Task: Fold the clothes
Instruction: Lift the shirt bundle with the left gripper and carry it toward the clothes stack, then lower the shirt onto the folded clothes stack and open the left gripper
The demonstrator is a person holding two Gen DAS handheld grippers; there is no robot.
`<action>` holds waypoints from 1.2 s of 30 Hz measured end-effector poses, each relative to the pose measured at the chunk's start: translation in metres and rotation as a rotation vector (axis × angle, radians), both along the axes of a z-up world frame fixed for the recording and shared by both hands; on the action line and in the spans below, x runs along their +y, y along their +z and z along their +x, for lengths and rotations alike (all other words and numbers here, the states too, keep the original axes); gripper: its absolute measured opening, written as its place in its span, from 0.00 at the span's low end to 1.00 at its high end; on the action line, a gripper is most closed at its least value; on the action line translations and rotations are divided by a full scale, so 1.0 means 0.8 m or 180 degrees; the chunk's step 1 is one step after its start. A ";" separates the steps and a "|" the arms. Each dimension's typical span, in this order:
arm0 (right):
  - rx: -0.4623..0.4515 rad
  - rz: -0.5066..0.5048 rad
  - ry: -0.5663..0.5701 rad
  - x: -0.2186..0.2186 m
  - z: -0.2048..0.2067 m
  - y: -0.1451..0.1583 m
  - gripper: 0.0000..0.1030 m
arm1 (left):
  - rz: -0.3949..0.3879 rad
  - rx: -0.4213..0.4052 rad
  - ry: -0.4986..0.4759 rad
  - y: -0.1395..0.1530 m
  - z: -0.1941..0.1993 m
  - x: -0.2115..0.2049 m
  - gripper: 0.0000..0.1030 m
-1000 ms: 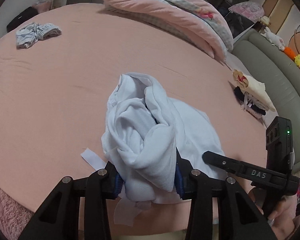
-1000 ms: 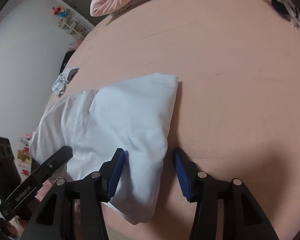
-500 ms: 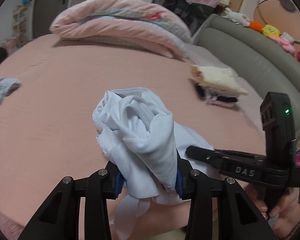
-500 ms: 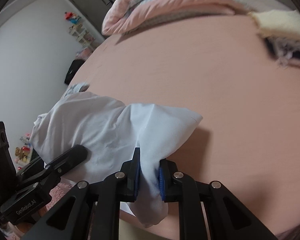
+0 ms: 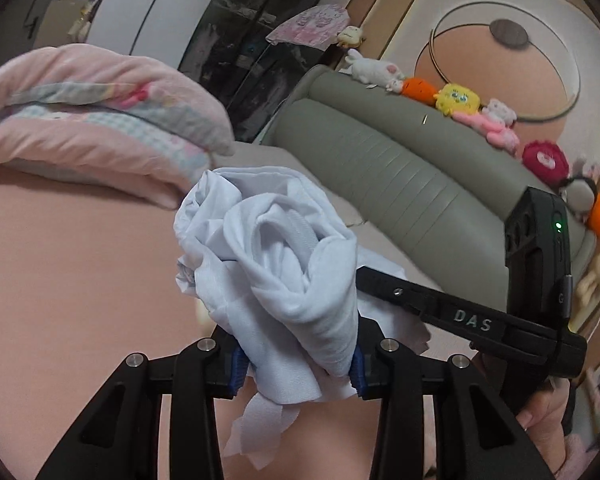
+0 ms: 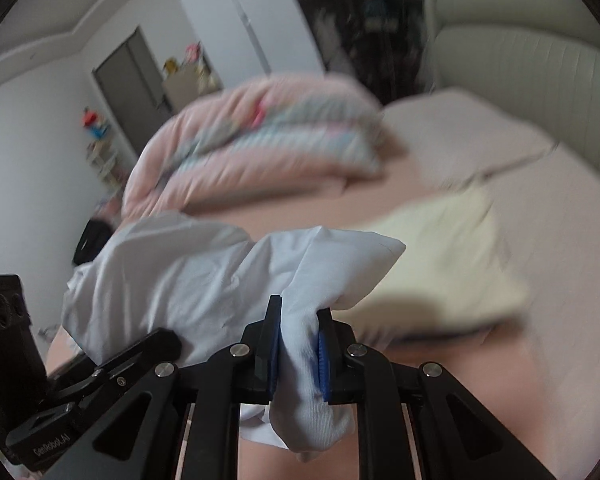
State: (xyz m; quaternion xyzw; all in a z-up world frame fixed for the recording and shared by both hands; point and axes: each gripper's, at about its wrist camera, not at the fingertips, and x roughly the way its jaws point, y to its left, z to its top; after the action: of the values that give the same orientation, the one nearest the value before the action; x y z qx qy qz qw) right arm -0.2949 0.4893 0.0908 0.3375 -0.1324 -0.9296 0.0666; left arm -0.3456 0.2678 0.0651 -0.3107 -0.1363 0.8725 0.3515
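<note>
Soft, even indoor light fills both views, with no glare. Fisheye bending curves the walls and blackens the corners. The left wrist view is fairly sharp. The right wrist view is smeared, probably motion blur: the pink quilt (image 6: 256,140) and cream garment (image 6: 440,256) lose their edges, and a dark shadow lies under the white garment (image 6: 188,276).

Both the left gripper (image 5: 298,364) and the right gripper (image 6: 298,354) are black, angular frames with silver screw heads and blue ribbed pads; the right one's housing reads "DAS" beside a green light.
</note>
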 end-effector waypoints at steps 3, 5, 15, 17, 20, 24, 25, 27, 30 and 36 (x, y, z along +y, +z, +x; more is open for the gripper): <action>0.0104 0.0123 -0.0082 0.052 -0.038 0.015 0.13 | 0.0080 0.0018 0.0030 -0.015 -0.054 0.041 0.35; 0.0083 0.0220 -0.0101 0.066 -0.072 -0.001 0.13 | 0.0080 -0.0087 0.0080 -0.043 -0.077 0.064 0.35; -0.0409 -0.0050 -0.0762 0.152 -0.082 -0.169 0.43 | -0.0158 -0.0643 0.0318 -0.125 -0.080 0.048 0.55; -0.0409 -0.0041 -0.0853 0.153 -0.074 -0.159 0.43 | -0.0359 -0.0183 0.0406 -0.094 -0.066 0.052 0.55; -0.0054 0.0457 -0.0929 0.137 -0.059 -0.123 0.44 | -0.0682 0.0338 0.0333 -0.058 -0.056 0.073 0.55; -0.0159 0.0436 -0.0663 0.123 -0.064 -0.134 0.44 | -0.1007 0.0291 -0.0204 -0.074 -0.066 0.131 0.53; -0.0190 0.0444 -0.0635 0.120 -0.068 -0.137 0.44 | -0.1160 0.0295 -0.0245 -0.083 -0.067 0.143 0.50; -0.0226 0.0502 -0.0614 0.113 -0.076 -0.142 0.44 | -0.1285 0.0212 -0.0253 -0.095 -0.074 0.151 0.47; -0.0234 0.0541 -0.0581 0.104 -0.082 -0.144 0.44 | -0.1215 -0.0004 -0.0182 -0.114 -0.086 0.139 0.47; -0.0066 0.0587 -0.0531 0.093 -0.086 -0.134 0.44 | -0.1050 -0.0189 -0.0145 -0.131 -0.096 0.125 0.47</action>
State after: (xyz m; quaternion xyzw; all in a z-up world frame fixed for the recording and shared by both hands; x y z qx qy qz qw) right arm -0.3639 0.5634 -0.0165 0.3396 -0.0746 -0.9366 -0.0436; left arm -0.4228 0.3679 -0.0398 -0.3928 0.0056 0.8653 0.3112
